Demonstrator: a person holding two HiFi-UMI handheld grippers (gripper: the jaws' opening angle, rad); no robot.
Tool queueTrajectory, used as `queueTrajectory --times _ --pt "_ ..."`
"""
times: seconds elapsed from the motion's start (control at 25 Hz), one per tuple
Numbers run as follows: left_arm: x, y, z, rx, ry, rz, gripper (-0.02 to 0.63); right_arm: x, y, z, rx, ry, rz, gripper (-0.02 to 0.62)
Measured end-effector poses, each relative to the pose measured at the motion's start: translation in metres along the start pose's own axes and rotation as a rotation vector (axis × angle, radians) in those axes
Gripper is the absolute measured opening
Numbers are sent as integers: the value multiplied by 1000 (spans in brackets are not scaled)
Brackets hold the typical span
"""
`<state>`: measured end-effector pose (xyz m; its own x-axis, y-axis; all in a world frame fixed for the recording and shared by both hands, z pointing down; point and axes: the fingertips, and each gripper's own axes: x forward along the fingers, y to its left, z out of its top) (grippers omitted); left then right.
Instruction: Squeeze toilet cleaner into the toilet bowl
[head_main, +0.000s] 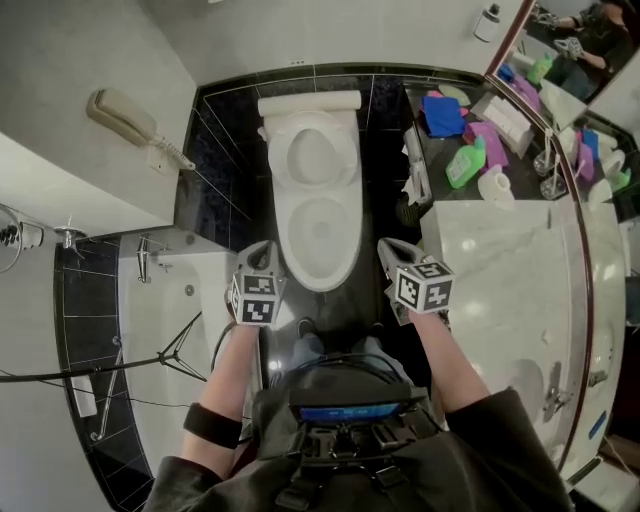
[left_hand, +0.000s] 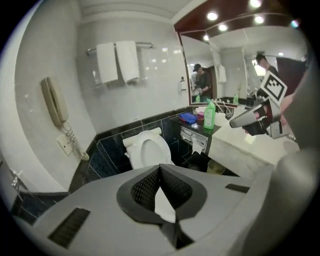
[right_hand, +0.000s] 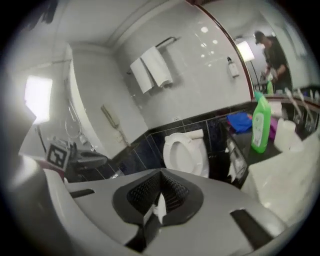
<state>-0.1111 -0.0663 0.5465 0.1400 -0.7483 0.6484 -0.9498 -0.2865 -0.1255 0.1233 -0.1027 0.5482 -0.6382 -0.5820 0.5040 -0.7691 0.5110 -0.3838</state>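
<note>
The white toilet (head_main: 318, 205) stands straight ahead against black wall tiles with its lid up and its bowl (head_main: 322, 230) uncovered. A green bottle of cleaner (head_main: 465, 163) stands on the dark shelf to the toilet's right, also seen in the left gripper view (left_hand: 209, 115) and the right gripper view (right_hand: 260, 122). My left gripper (head_main: 262, 252) hovers at the bowl's front left, shut and empty. My right gripper (head_main: 386, 246) hovers at the bowl's front right, shut and empty too. Both are well short of the bottle. The toilet (left_hand: 148, 150) (right_hand: 186, 150) lies beyond each gripper's jaws.
A wall phone (head_main: 125, 118) hangs at the left, with a bathtub (head_main: 150, 330) below it. A blue cloth (head_main: 441, 115), a paper roll (head_main: 495, 185) and other items share the dark shelf. A marble counter (head_main: 500, 260) with a mirror behind runs along the right. Towels (left_hand: 117, 61) hang above the toilet.
</note>
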Motion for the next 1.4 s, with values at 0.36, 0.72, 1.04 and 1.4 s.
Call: queueTrajectory --times 0.36,0.72,1.04,1.4 --pt "-2 -16 -1 -201 -114 -57 0 -9 -20 -20 -296 54 -208 7" --pt "1 -10 10 -132 -116 -106 0 6 -9 -19 -256 36 -200 9" --pt "10 -3 26 -55 -154 -228 0 17 -1 -19 -173 -6 -268 11" --pt "33 -23 53 62 -191 -349 0 -4 -37 -18 -78 -90 -399 21"
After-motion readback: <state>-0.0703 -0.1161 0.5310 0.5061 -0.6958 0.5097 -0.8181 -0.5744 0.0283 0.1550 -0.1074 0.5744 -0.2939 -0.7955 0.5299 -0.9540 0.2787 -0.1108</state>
